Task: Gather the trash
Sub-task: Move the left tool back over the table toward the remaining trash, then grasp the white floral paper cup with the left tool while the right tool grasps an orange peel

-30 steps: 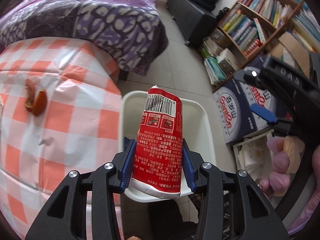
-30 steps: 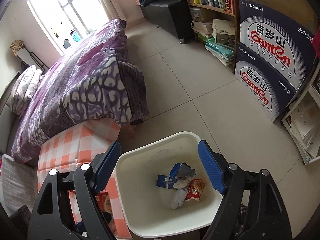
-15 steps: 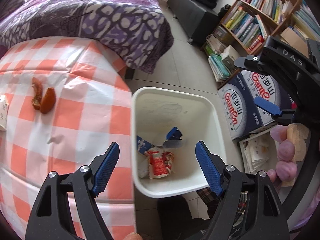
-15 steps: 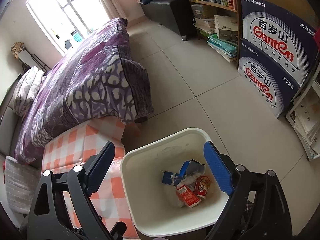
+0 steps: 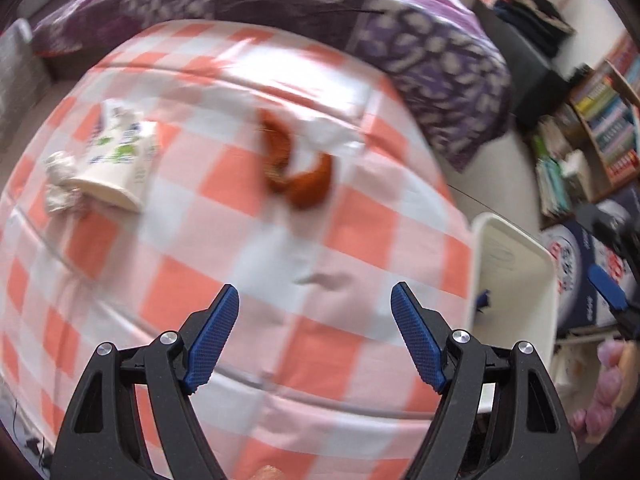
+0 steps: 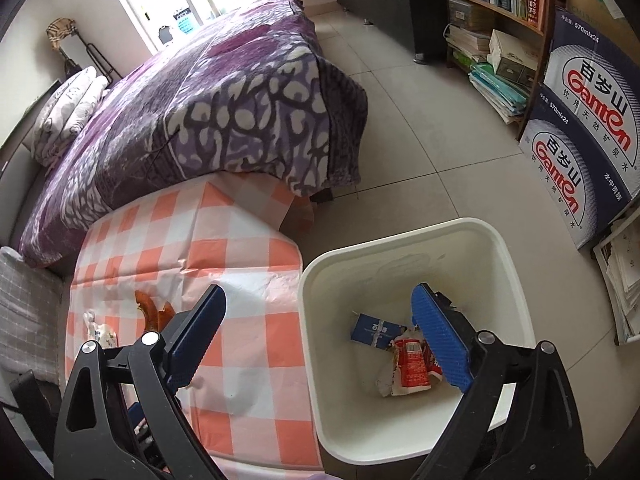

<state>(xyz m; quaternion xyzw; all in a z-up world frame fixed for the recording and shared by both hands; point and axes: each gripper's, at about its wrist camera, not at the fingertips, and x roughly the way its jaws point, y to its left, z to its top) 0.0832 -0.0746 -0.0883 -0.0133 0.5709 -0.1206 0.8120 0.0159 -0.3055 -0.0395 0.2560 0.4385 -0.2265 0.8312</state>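
Left gripper (image 5: pixel 314 340): jaws well apart, nothing between them, above the checked tablecloth (image 5: pixel 224 288). It opened within the last second; the gap has since held steady.

Right gripper (image 6: pixel 320 340): jaws have just been opening and stand wide, empty, straddling the edge between cloth and white bin (image 6: pixel 404 248).

Trash on the cloth, left wrist view: orange peel (image 5: pixel 298 164) at 12 o'clock from the left gripper, apart from it. Paper cup (image 5: pixel 118 164) lies on its side at 10 o'clock, with a crumpled tissue (image 5: pixel 60 184) touching it. This view is blurred.

The bin stands just beside the table at 3 o'clock. Inside: red packet (image 6: pixel 412 364), blue carton (image 6: pixel 376 330), crumpled paper.
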